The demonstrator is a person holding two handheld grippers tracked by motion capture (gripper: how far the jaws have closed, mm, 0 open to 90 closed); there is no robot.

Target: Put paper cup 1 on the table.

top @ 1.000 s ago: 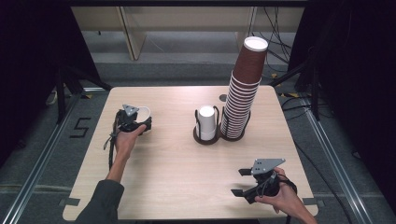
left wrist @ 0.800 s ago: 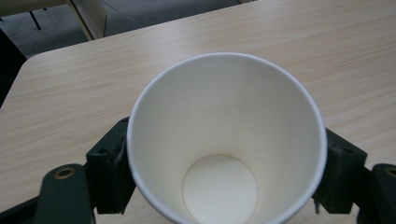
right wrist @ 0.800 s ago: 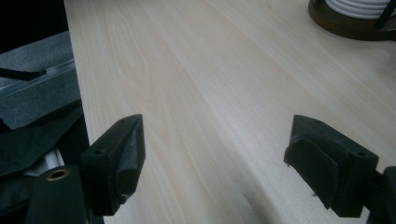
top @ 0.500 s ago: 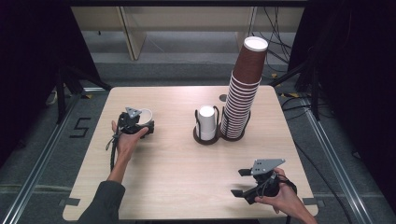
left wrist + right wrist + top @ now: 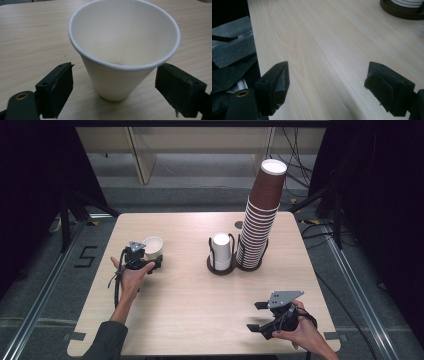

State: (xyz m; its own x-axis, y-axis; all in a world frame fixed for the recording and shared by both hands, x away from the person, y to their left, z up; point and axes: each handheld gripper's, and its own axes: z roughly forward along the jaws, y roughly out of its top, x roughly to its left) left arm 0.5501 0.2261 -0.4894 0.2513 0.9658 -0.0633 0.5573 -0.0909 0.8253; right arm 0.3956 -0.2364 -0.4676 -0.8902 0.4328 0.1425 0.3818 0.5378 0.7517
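A white paper cup (image 5: 153, 247) stands upright, mouth up, on the left part of the wooden table (image 5: 200, 310). My left gripper (image 5: 150, 258) lies level on the table with the cup (image 5: 125, 50) between its jaws. Its jaws parted and have just been closing a little again, and a gap still shows on both sides of the cup, so the left gripper (image 5: 115, 72) is open. My right gripper (image 5: 254, 316) rests near the table's front right corner, pointing left. In its own view the right gripper (image 5: 328, 67) stands wide open over bare wood.
A tall leaning stack of brown paper cups (image 5: 260, 220) stands at the back right of centre. Beside it a dark wire holder (image 5: 220, 266) carries an upturned white cup (image 5: 221, 247). The holder's base (image 5: 402, 11) lies far ahead of the right gripper. The table's front edge is close to the right hand.
The left gripper's jaws have come off the white cup, which now stands free on the table between them. The left hand has shifted slightly. The right hand has kept still.
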